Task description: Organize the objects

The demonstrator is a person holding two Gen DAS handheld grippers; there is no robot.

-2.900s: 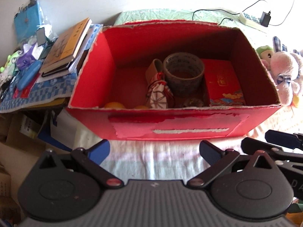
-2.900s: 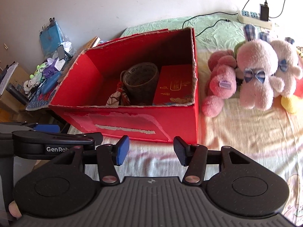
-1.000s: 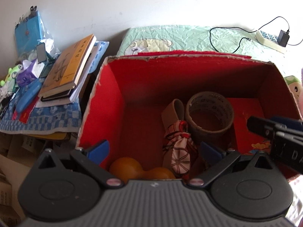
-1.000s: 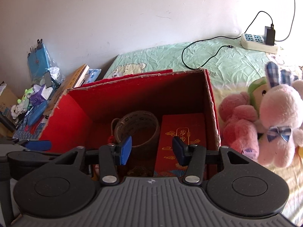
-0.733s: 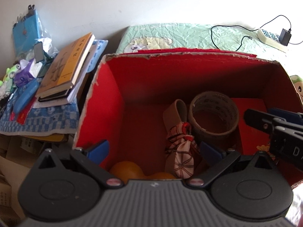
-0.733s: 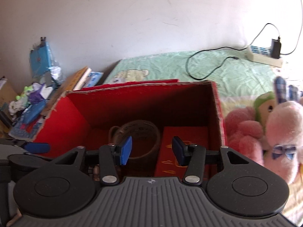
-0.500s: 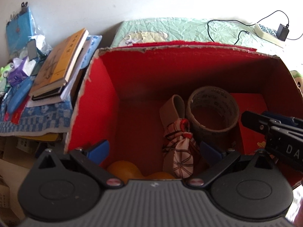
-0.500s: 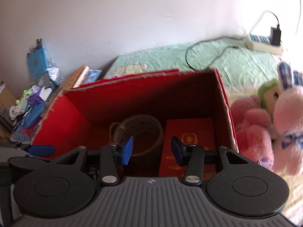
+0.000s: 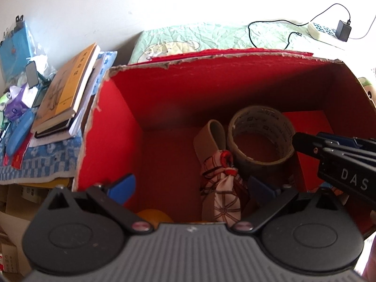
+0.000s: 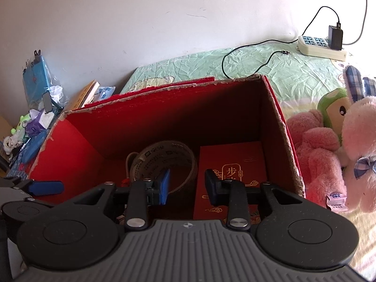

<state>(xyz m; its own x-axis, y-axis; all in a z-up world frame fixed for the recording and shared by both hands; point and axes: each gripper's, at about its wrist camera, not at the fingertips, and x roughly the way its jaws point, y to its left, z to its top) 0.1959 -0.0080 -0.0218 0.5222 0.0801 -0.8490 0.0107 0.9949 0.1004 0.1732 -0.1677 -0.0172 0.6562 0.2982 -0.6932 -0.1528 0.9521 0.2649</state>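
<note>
An open red cardboard box point(image 9: 112, 127) point(image 10: 277, 127) stands on the bed. Inside lie a large roll of brown tape point(image 9: 260, 138) point(image 10: 162, 162), a smaller tan roll point(image 9: 209, 138), a patterned cloth pouch point(image 9: 223, 197), a red gift box point(image 10: 232, 164) point(image 9: 307, 127) and an orange fruit point(image 9: 152, 215). My left gripper point(image 9: 191, 186) is open and empty over the box's front left part. My right gripper point(image 10: 186, 186) is open and empty, hovering over the tape roll's right edge and the red gift box; it also shows in the left wrist view point(image 9: 333, 152).
A stack of books point(image 9: 63, 96) and clutter lie on a blue cloth left of the box. Pink plush toys point(image 10: 315, 155) and a green one point(image 10: 333, 108) sit right of it. A power strip point(image 10: 322, 47) with cables lies on the green sheet behind.
Both grippers have risen from in front of the box and moved forward over its opening. Both stayed open and empty.
</note>
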